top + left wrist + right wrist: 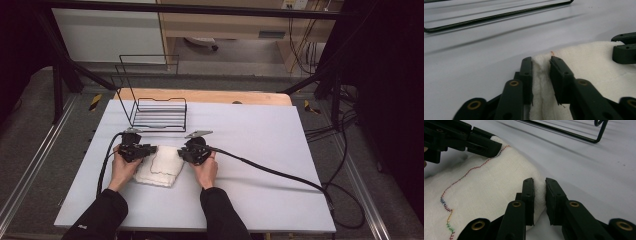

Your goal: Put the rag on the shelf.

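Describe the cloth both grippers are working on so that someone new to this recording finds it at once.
On the pale grey table, look nearer the person than the black wire rack. The white cloth lies folded between the left gripper and the right gripper, each pinching an edge. Only it is soft, white, with multicoloured zigzag stitching.

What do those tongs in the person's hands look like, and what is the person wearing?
Both the left tongs and the right tongs are black, each with two flat jaws on linked bars joined by brass-coloured rivets. A grey three-cornered plate tops each, and a black cable trails away. The person wears dark long sleeves.
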Available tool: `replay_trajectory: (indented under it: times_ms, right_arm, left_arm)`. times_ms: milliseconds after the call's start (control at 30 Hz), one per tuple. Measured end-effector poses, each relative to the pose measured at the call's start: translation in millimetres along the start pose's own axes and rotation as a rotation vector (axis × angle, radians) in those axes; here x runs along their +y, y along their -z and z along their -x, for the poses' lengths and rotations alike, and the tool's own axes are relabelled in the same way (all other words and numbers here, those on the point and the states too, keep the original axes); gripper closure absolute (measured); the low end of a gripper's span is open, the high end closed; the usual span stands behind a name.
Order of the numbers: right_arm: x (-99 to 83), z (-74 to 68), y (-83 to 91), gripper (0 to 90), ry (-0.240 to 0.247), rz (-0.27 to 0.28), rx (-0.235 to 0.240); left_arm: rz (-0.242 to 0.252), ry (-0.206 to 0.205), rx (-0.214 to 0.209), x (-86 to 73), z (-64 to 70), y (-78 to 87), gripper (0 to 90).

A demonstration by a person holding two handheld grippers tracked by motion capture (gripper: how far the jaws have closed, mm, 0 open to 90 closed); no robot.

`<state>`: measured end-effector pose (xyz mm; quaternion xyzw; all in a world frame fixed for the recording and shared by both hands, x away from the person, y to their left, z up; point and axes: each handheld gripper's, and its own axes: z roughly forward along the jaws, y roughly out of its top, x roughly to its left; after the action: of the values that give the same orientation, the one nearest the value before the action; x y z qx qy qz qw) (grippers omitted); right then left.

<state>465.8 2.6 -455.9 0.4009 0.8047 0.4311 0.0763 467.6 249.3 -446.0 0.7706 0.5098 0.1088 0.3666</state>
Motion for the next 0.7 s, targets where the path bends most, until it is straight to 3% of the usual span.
replay_trajectory:
  times_ms: [333, 467, 700]
  right_arm:
    - [-0.4, -0.4, 0.2, 78.8, -0.004, 0.005, -0.003]
    - [-0.7, -1.5, 0.9, 79.1, -0.007, 0.014, -0.011]
    - [2.6, -6.4, 9.6, 79.5, -0.001, 0.063, -0.004]
  left_arm:
    - [0.011, -0.019, 0.004, -0.8, 3.7, 2.6, 82.1]
    - [0.045, 0.001, -0.01, -1.5, 1.6, 7.3, 82.8]
    - [0.119, -0.011, -0.021, -1.7, 4.6, 23.5, 83.1]
